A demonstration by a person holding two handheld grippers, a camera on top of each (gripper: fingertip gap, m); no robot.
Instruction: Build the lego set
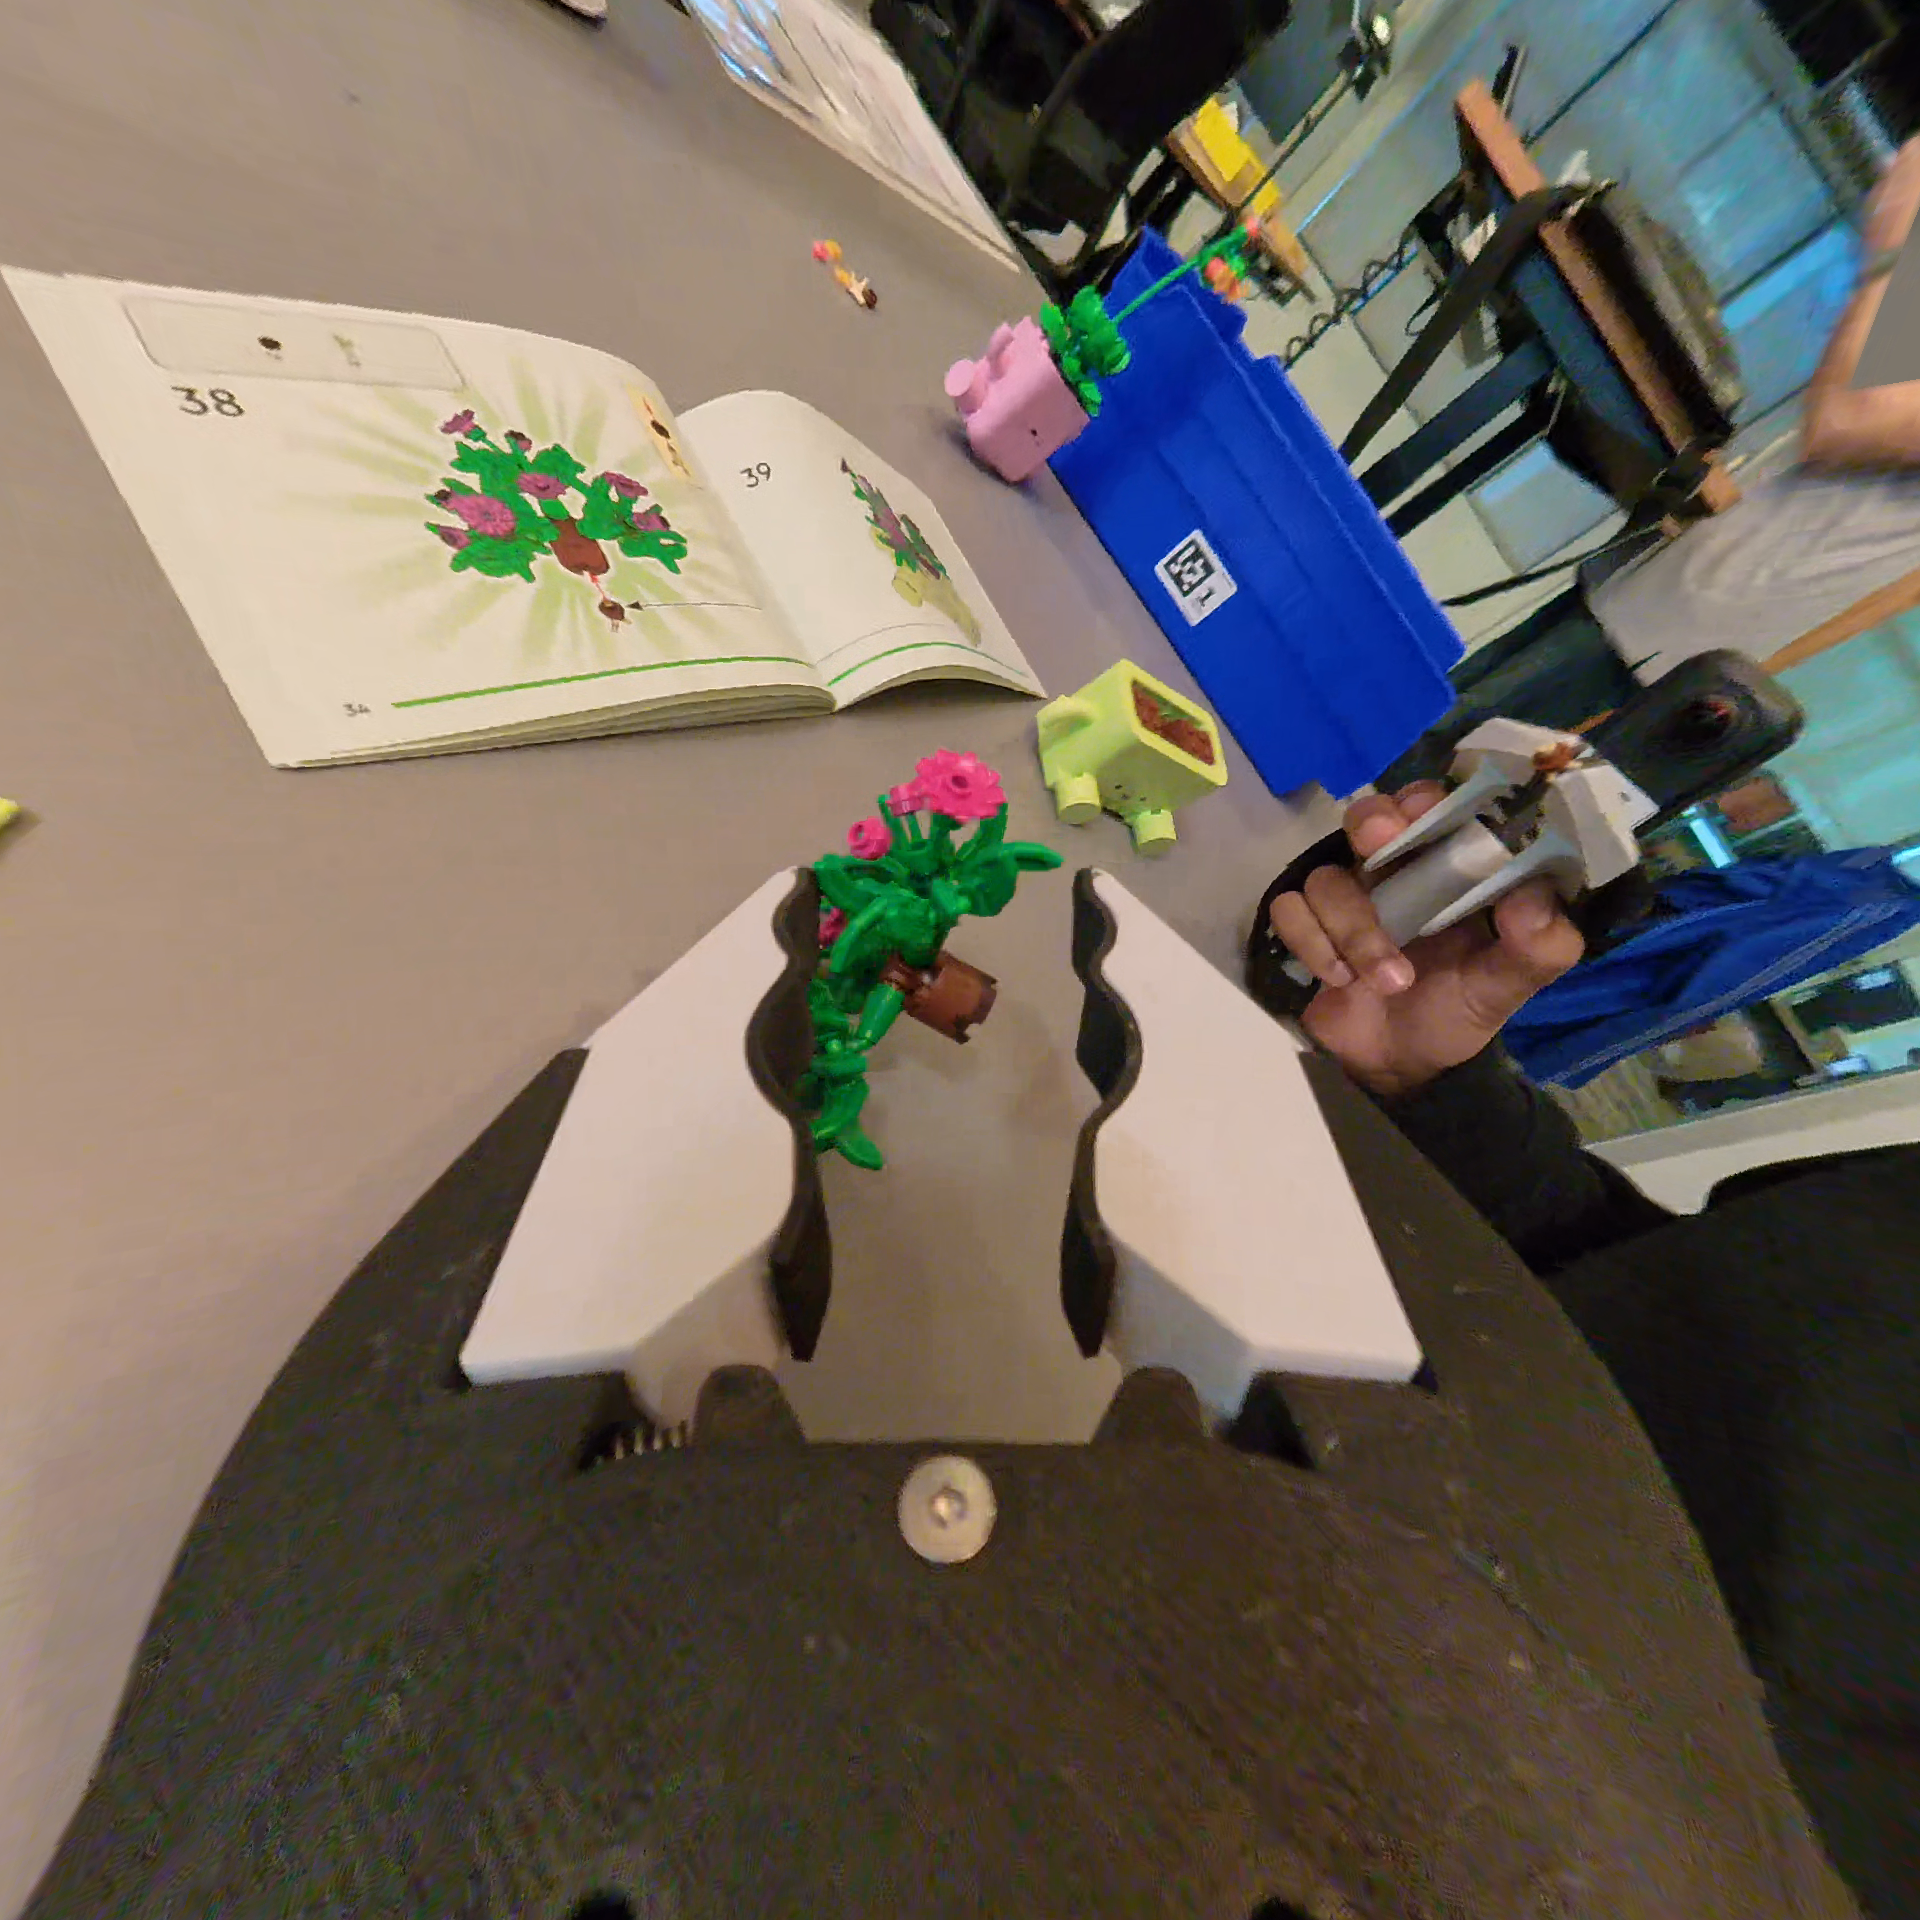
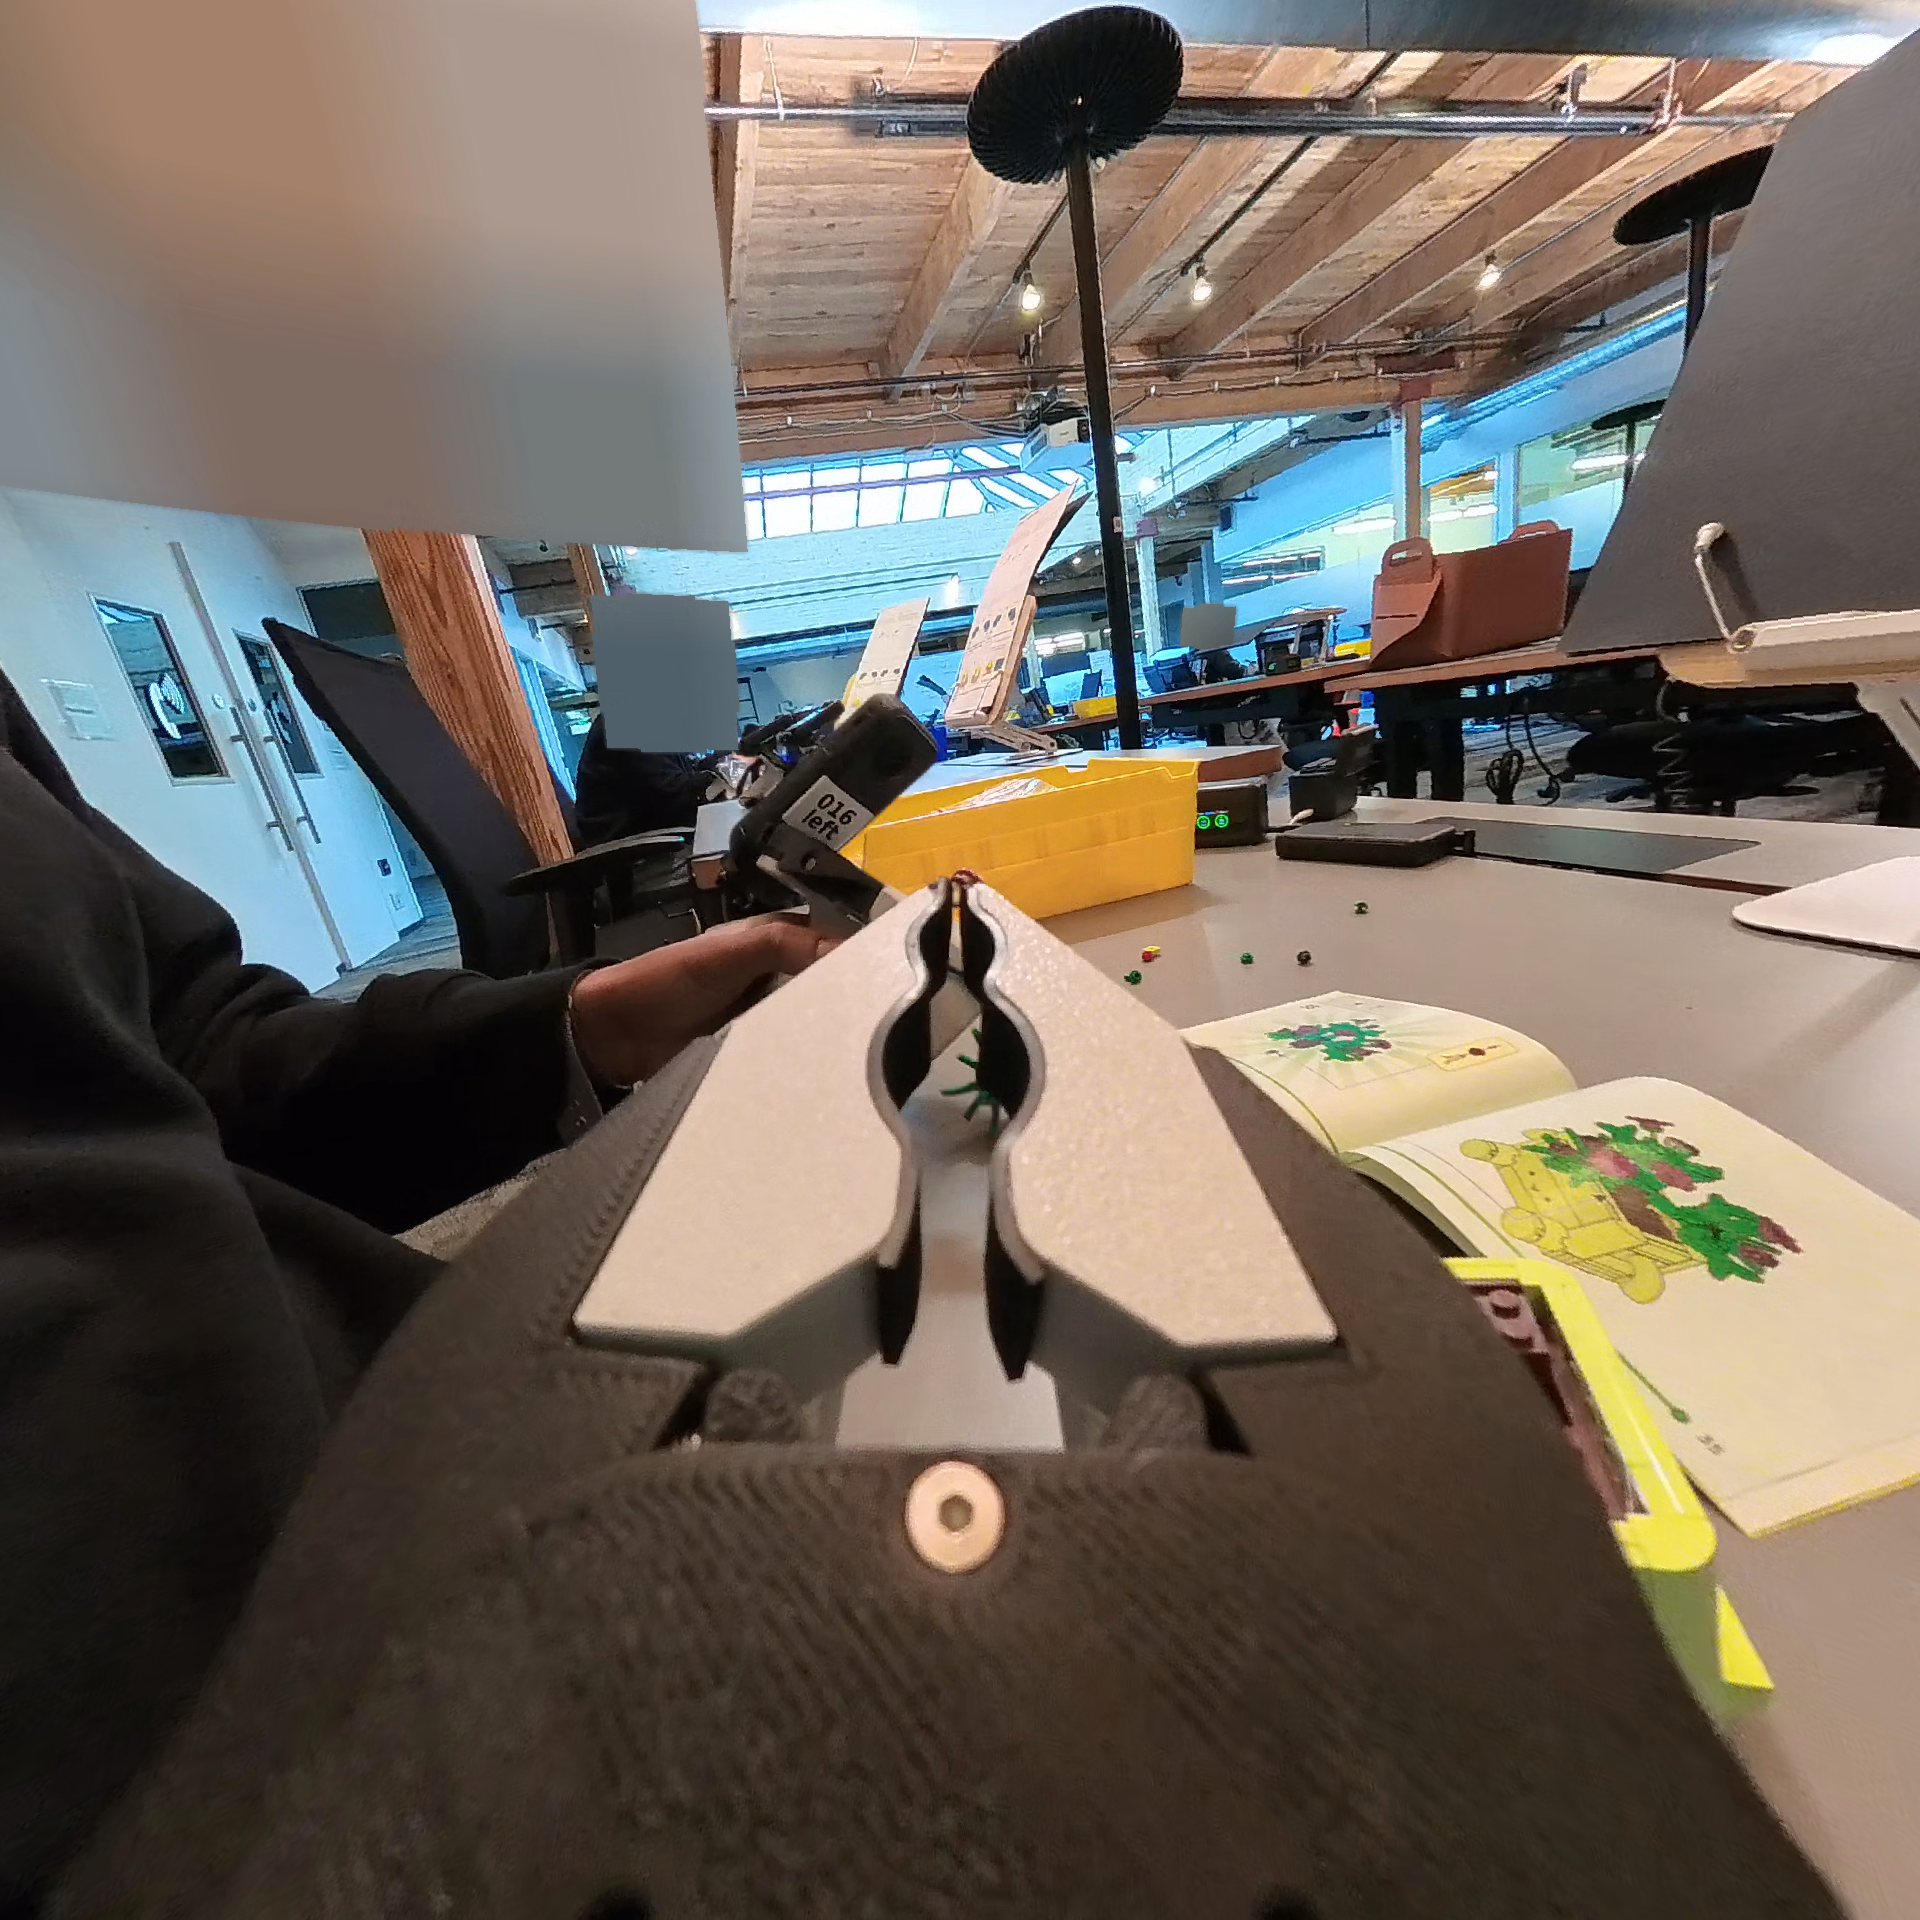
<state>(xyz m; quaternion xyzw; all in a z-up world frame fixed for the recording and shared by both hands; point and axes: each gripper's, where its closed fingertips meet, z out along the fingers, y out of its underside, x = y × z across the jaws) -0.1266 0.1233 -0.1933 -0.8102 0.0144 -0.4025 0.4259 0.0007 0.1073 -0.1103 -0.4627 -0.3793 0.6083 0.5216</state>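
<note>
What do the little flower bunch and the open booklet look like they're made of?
The flower bunch looks like glossy moulded plastic: its green leaves catch highlights and the colours are flat and saturated. The booklet looks like matte printed paper, with thin stacked page edges and a curved fold at the spine.

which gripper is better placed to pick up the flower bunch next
Left. The left gripper is open with the flower bunch between its fingers; the right gripper is shut on a small piece, off to the side.
</note>
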